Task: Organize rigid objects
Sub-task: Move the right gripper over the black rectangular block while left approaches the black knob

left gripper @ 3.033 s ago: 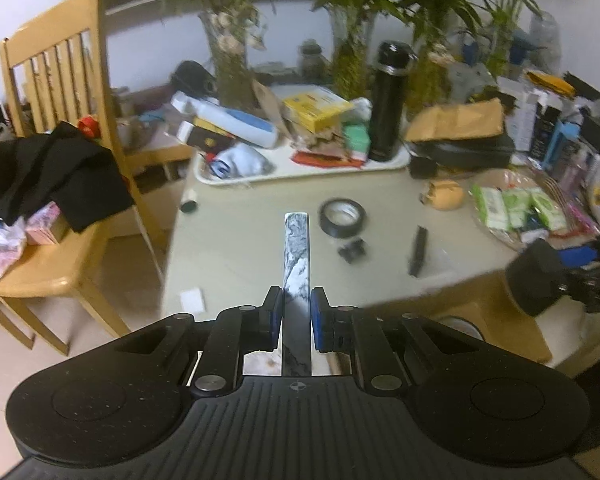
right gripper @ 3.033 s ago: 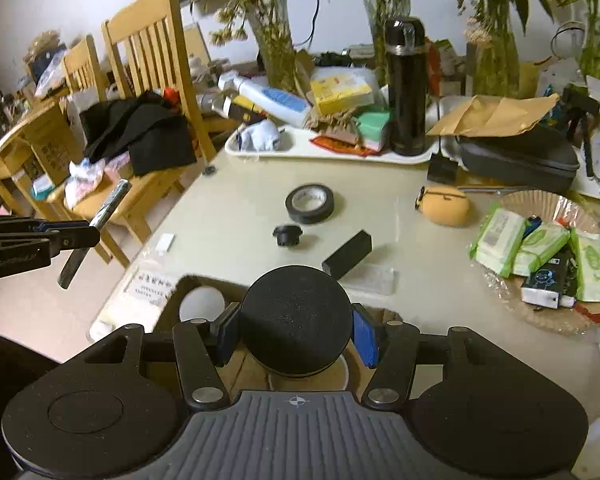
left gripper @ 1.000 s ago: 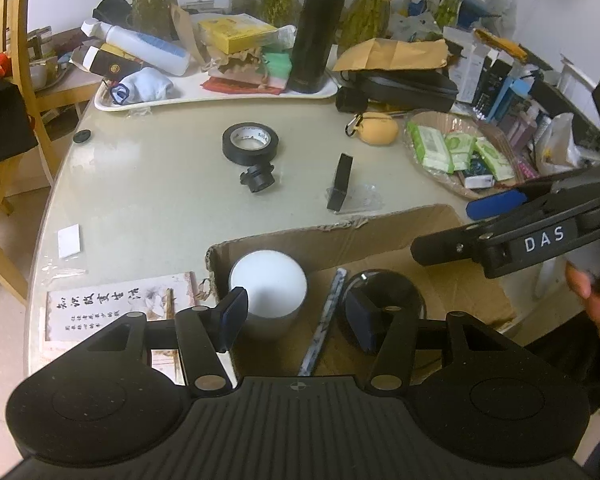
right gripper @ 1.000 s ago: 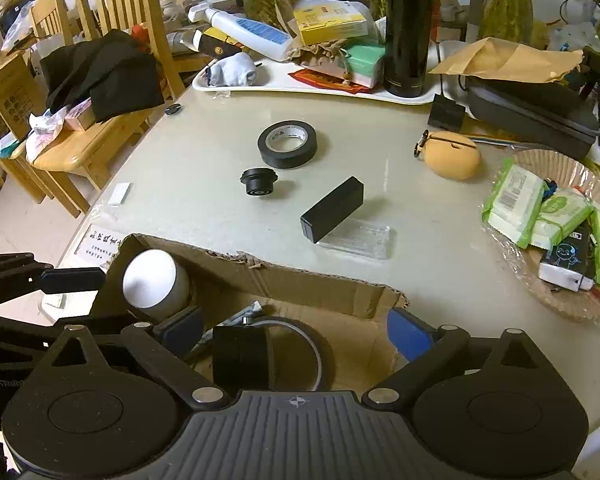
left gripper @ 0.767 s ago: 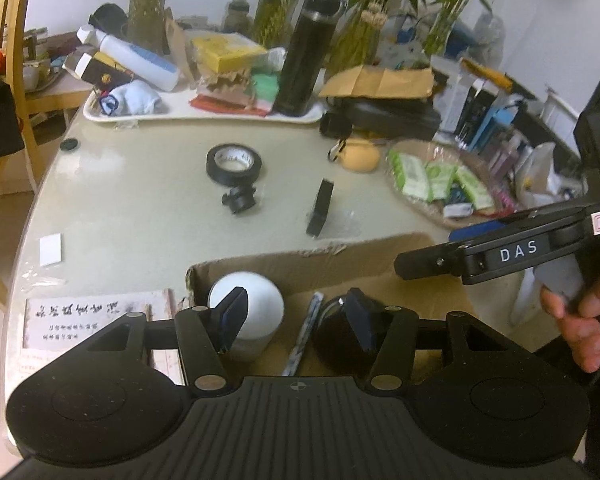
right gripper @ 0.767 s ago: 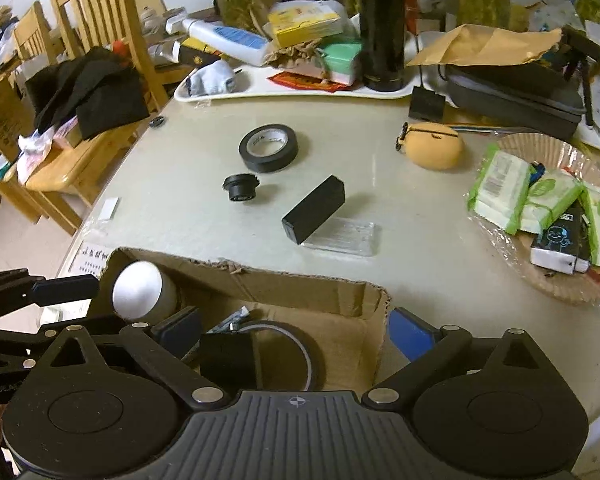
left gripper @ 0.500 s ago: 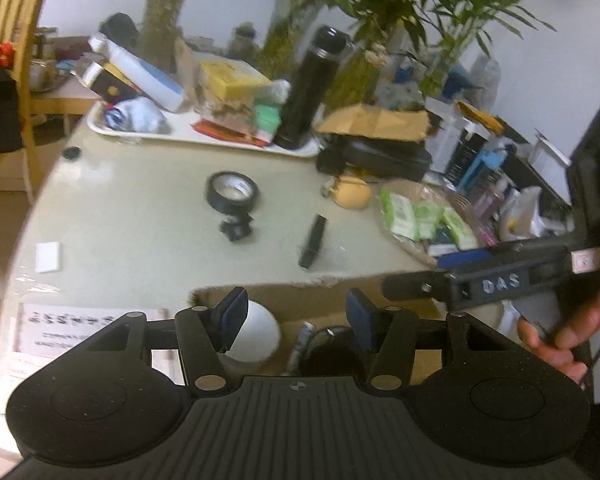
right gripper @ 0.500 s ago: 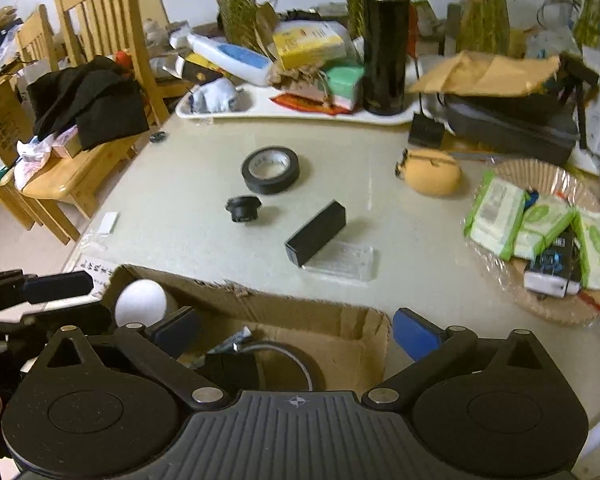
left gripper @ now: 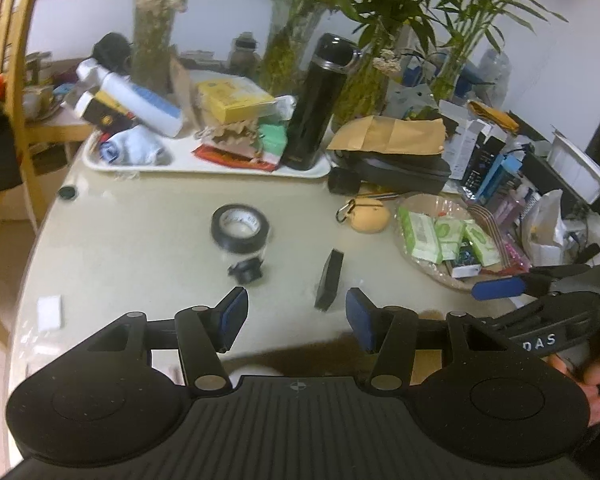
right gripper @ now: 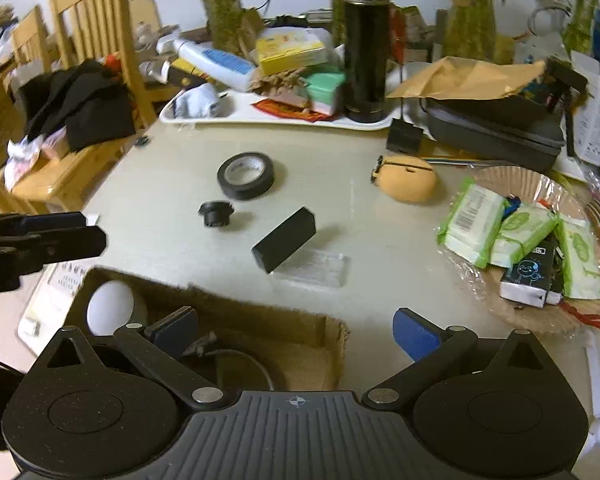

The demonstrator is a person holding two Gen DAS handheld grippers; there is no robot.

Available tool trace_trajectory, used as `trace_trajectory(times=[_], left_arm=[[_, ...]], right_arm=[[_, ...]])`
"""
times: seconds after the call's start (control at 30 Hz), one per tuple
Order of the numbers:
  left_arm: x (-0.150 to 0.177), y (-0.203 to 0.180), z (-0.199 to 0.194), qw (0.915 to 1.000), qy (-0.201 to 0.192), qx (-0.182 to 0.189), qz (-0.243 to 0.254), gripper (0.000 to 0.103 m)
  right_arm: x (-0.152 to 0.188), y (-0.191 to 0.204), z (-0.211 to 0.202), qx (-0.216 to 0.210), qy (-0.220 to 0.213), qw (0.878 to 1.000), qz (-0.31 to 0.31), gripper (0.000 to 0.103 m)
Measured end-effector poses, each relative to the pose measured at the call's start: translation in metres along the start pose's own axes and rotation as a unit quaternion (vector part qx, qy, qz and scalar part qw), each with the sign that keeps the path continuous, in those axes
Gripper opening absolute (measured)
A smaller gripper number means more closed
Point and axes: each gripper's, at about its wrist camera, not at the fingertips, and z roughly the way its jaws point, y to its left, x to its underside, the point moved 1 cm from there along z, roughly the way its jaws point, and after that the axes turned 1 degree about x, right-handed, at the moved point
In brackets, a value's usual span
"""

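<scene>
A cluttered pale desk (right gripper: pixel 172 184) fills both views. Only the right wrist view looks down into the open cardboard box (right gripper: pixel 260 320) at the near edge, where a white ball (right gripper: pixel 110 306) sits in the left corner beside a dark ring; the left wrist view shows just a blurred brown strip of that box (left gripper: pixel 320 350). Only the left view shows a hand (left gripper: pixel 588 376) gripping the right tool's handle. Loose on the desk lie a roll of black tape (right gripper: pixel 245 175), a black block (right gripper: pixel 284 239) leaning on a clear case (right gripper: pixel 316 270), and a small black knob (right gripper: pixel 216 213). Farther back stand a white tray (right gripper: pixel 284 120), a black flask (right gripper: pixel 365 40) and a basket of green packets (right gripper: pixel 500 184). The left tool (left gripper: pixel 294 318) is released and empty; the right tool (right gripper: pixel 296 334) is spread wide, empty, over the box.
</scene>
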Motion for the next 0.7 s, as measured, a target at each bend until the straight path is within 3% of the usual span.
trace_trajectory(times=[0.27, 0.37, 0.53, 0.7], left_arm=[[-0.015, 0.002, 0.025, 0.9996, -0.008, -0.016, 0.023, 0.053], [-0.018, 0.011, 0.024, 0.9992, -0.007, -0.040, 0.004, 0.053], [-0.030, 0.028, 0.018, 0.9979, -0.007, -0.043, -0.049, 0.053], [-0.034, 0.030, 0.018, 0.9970, -0.002, -0.064, -0.044, 0.053]], right_arm=[[-0.015, -0.006, 0.020, 0.018, 0.007, 1.000, 0.011, 0.103], [-0.017, -0.008, 0.029, 0.021, 0.013, 1.000, 0.007, 0.103], [-0.019, -0.004, 0.047, 0.025, 0.030, 0.999, -0.007, 0.103], [-0.028, 0.003, 0.061, 0.025, 0.036, 0.999, -0.024, 0.103]])
